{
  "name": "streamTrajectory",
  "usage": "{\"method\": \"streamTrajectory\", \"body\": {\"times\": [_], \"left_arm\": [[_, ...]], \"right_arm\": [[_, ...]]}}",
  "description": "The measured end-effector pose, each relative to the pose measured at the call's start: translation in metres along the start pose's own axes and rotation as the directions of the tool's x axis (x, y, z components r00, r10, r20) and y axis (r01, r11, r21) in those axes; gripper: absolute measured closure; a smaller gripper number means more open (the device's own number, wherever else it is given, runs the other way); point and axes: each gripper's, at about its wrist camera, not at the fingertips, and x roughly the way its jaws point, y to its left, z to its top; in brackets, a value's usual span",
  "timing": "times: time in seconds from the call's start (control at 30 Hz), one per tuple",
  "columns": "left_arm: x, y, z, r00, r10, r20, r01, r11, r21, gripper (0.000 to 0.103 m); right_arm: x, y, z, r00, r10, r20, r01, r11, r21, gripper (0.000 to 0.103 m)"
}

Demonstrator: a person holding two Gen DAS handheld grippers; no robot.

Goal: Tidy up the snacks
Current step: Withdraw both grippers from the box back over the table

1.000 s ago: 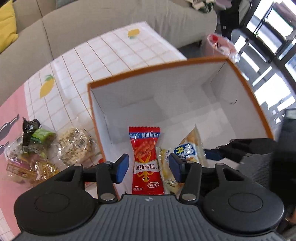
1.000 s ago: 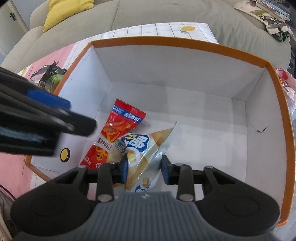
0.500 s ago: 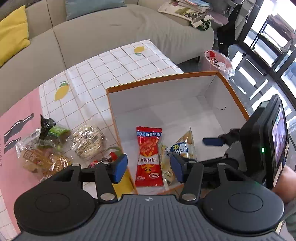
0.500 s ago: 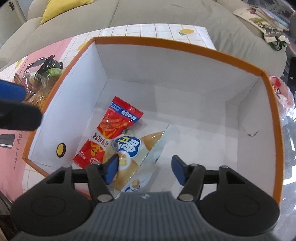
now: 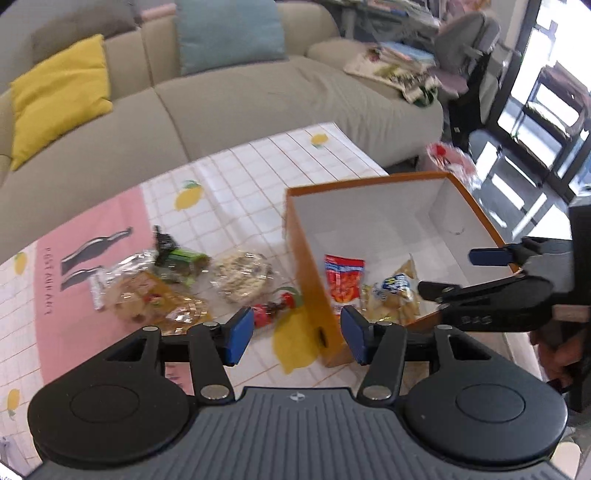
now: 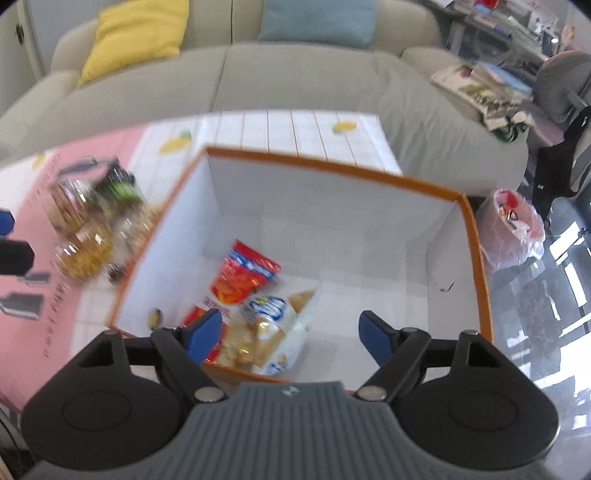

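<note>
An orange-rimmed white box (image 5: 369, 181) (image 6: 332, 168) stands on the table. Inside it lie a red snack packet (image 5: 343, 282) (image 6: 242, 277) and a beige and blue snack bag (image 5: 393, 291) (image 6: 273, 328). My left gripper (image 5: 296, 334) hangs open above the box's near left corner, holding nothing. My right gripper (image 6: 290, 334) is over the box's near wall; its jaws are opening and the beige bag lies free below them. In the left wrist view the right gripper (image 5: 465, 271) shows at the right. Loose snacks (image 5: 155, 288) (image 6: 88, 229) lie left of the box.
The table wears a pink and white cloth with lemon prints (image 5: 188, 195). A grey sofa (image 5: 258, 96) with a yellow cushion (image 5: 55, 92) and a blue one (image 6: 317, 18) stands behind. A pink bag (image 6: 511, 225) sits on the floor at the right. A hand (image 5: 557, 354) shows at the right edge.
My right gripper let go of the beige bag, opened wide and rose out of the box. My left gripper rose and drew back to the left, bringing the loose snacks into view.
</note>
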Motion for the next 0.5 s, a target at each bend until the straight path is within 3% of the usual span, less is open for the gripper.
{"method": "streamTrajectory", "body": {"times": [0.27,0.5], "left_arm": [[-0.032,0.04,-0.038,0.994,0.059,0.09,-0.051,0.994,-0.092,0.035],[-0.036,0.077,-0.071,0.989,0.085,0.12,-0.059,0.977,-0.204,0.032]], "right_arm": [[-0.044,0.05,-0.004,0.983,0.072,0.17,-0.081,0.996,0.044,0.024],[-0.052,0.09,-0.016,0.956,0.154,0.25,-0.176,0.982,0.066,0.024]]}}
